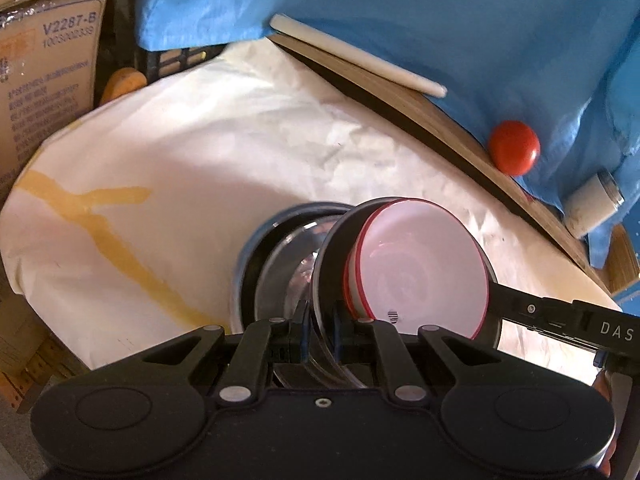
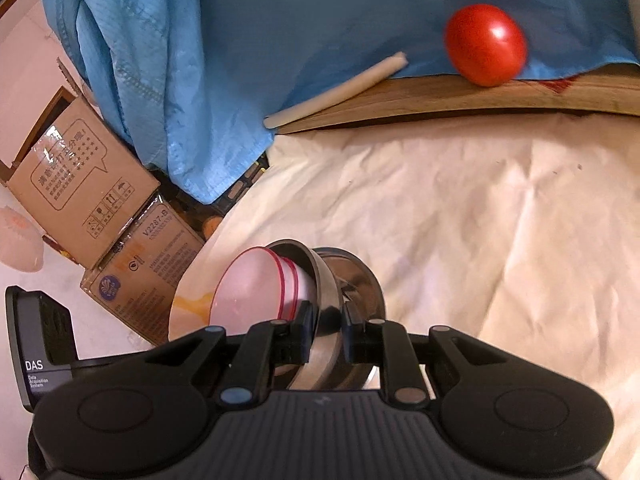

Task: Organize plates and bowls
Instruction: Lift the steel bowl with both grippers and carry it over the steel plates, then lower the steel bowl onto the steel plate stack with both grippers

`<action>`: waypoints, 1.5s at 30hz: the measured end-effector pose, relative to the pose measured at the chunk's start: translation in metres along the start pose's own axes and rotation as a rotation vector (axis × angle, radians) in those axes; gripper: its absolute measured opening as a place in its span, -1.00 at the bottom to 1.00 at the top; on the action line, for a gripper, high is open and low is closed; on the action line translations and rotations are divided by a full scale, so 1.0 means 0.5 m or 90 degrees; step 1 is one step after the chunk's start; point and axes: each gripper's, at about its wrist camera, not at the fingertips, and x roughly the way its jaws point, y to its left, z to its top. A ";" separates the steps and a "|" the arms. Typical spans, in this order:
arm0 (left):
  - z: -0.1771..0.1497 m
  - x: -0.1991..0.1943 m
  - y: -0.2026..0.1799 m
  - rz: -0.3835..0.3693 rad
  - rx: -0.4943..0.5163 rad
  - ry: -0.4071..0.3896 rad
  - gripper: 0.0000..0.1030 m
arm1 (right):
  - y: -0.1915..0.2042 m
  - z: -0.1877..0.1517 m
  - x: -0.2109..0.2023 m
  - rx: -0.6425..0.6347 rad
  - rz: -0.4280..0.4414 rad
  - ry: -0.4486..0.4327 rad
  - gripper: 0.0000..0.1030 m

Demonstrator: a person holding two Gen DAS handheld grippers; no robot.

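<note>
2 grippers are gripping 1 nested stack of bowls above the white cloth (image 1: pixel 240 140).
the left gripper (image 1: pixel 320 330) is pinching a clear bowl rim (image 1: pixel 320 344); the right gripper (image 2: pixel 328 330) is clamping the steel bowl (image 2: pixel 326 292), which is holding red-rimmed white bowls (image 2: pixel 256 292).

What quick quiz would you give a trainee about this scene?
1. True or false: the tomato lies inside a bowl.
2. The right tongs clamp: A the steel bowl; B the tomato; C a spoon.
3. Fill in: the pink bowls have ___ rims.
Key: 1 false; 2 A; 3 red.
</note>
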 end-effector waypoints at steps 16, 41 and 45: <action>-0.015 0.008 -0.009 -0.001 0.012 0.005 -0.80 | -0.009 -0.029 -0.016 0.007 -0.016 -0.007 -0.64; 0.007 0.014 0.026 0.021 -0.008 -0.001 -0.80 | 0.002 -0.024 0.026 -0.009 0.008 0.007 -0.65; 0.009 0.015 0.027 0.022 -0.008 -0.004 -0.80 | 0.002 -0.023 0.027 -0.009 0.007 0.007 -0.65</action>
